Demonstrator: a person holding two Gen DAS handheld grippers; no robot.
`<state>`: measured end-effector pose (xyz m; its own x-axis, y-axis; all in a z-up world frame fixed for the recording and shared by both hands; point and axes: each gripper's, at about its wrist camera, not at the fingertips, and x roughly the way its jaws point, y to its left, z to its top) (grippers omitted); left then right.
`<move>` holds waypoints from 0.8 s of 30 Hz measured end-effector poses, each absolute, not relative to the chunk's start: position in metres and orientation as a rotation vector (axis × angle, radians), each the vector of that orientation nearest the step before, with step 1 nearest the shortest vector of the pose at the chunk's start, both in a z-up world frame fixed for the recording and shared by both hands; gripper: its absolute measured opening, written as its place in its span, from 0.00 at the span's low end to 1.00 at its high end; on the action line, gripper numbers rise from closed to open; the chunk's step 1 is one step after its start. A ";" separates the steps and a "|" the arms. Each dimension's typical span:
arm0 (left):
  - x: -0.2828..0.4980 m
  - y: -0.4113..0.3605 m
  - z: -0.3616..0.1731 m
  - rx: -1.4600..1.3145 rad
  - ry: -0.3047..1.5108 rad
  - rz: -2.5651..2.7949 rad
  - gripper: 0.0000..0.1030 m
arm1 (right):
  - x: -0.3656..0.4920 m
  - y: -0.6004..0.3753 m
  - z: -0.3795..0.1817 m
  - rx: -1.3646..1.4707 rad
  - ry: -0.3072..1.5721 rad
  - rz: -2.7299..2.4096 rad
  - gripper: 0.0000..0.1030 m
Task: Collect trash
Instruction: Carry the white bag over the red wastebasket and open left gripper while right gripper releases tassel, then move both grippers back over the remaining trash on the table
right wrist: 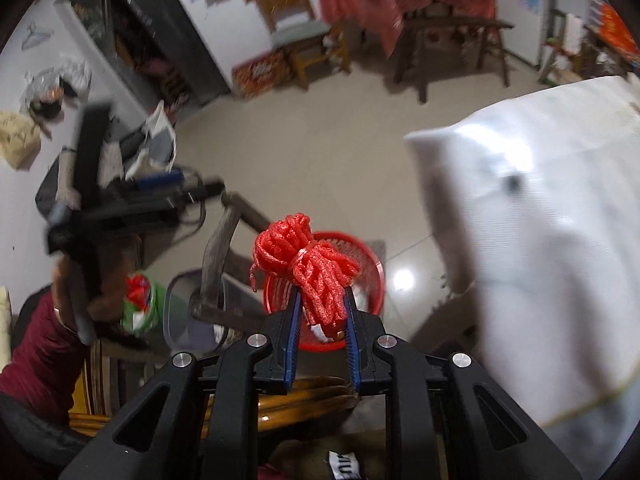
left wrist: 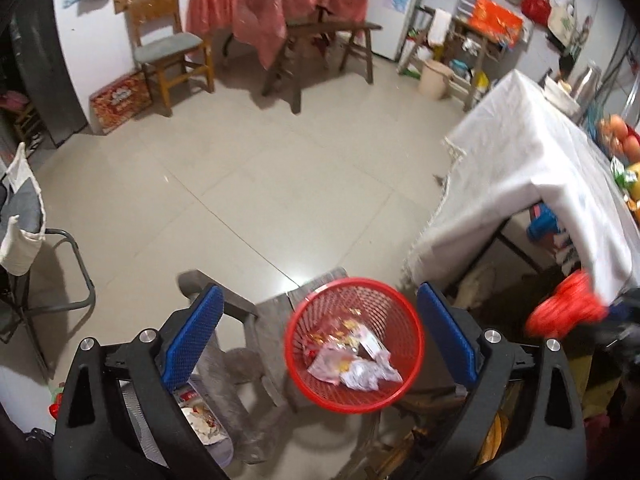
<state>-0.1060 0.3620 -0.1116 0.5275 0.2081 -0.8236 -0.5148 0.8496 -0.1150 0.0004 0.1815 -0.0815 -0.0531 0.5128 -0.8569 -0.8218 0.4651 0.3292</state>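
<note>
Motion blur smears the white-clothed counter (right wrist: 552, 240) at 3 o'clock in the right wrist view, and the left gripper (right wrist: 120, 208) at 9 o'clock there is a dark streak whose fingers cannot be made out. In the left wrist view the red foam net (left wrist: 566, 308) is only a blurred red patch at 4 o'clock, with the gripper holding it cut off by the frame edge. One red mesh basket (left wrist: 354, 346) stands on a grey stool (left wrist: 276, 312) whose far side the basket covers; inside lie several crumpled wrappers (left wrist: 356, 364), too tangled to count. The left gripper (left wrist: 320, 344) is spread wide, nothing between its two blue pads, one at either side of the basket. The right gripper (right wrist: 322, 316) pinches the one red foam net (right wrist: 308, 268) by its lower end, the bundle standing up over the basket's rim (right wrist: 376, 264). A second bin with litter (left wrist: 200, 416) sits at 7 o'clock, partly hidden behind the left finger. Bare tiled floor (left wrist: 240, 184) lies open beyond the basket toward 12 o'clock.
</note>
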 end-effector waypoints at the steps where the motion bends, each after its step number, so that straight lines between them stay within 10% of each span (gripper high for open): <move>1: -0.108 0.364 -0.108 -0.366 0.914 0.453 0.91 | -0.003 0.192 -0.089 -0.351 1.207 1.129 0.21; 3: -0.112 0.368 -0.104 -0.361 0.904 0.469 0.92 | -0.009 0.211 -0.101 -0.389 1.240 1.165 0.25; 6: -0.116 0.374 -0.102 -0.363 0.892 0.485 0.92 | -0.012 0.228 -0.112 -0.413 1.242 1.169 0.61; 24: -0.103 0.338 -0.078 -0.293 0.859 0.401 0.93 | 0.028 0.142 -0.040 -0.263 0.991 1.015 0.67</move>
<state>-0.1032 0.3381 -0.0776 0.5862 0.2221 -0.7791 -0.4542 0.8864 -0.0890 0.0284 0.1419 -0.0404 0.1567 0.5887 -0.7930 -0.8070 0.5392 0.2408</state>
